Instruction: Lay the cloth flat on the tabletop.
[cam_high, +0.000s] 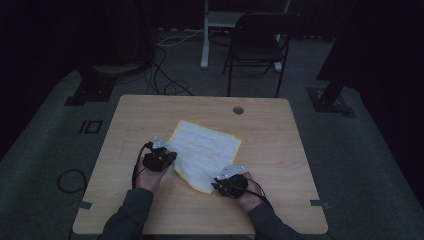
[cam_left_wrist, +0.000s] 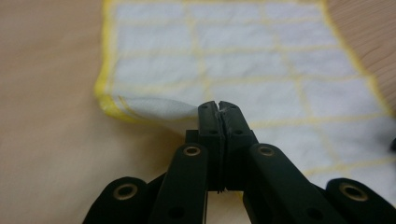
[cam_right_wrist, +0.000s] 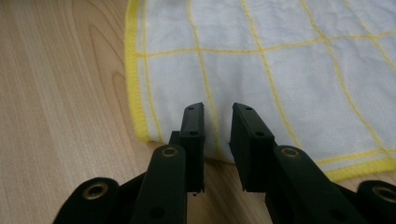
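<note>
High view: a white cloth with yellow grid lines and yellow hem (cam_high: 205, 152) lies flat on the wooden desk (cam_high: 280, 150), roughly at its centre and turned diagonally to the desk edges. The left tool (cam_high: 167, 151) is held in the person's left hand (cam_high: 149, 176) at the cloth's left corner. The right tool (cam_high: 223, 181) is held in the right hand (cam_high: 248, 194) at the cloth's near corner. Both forearms enter from the near edge. A round grommet (cam_high: 238, 110) sits in the far part of the desk. Beyond the desk stand a black folding chair (cam_high: 257, 42) and loose cables (cam_high: 167, 75) on the grey floor.

Left gripper view: the left tool (cam_left_wrist: 219, 106) has its jaws pressed together with a thin fold of the cloth (cam_left_wrist: 243, 60) pinched between the tips. The fabric beside the grip, at the yellow hem, is lifted slightly off the desk (cam_left_wrist: 46, 116) and forms a small raised fold. The rest of the cloth lies flat farther off.

Right gripper view: the right tool (cam_right_wrist: 218, 108) has its jaws parted by a narrow gap, and nothing is clamped between them. The tips sit over the near edge of the cloth (cam_right_wrist: 280, 70), just inside the yellow hem; I cannot tell whether they touch the fabric. Bare desk (cam_right_wrist: 60, 93) shows to the left of the cloth.
</note>
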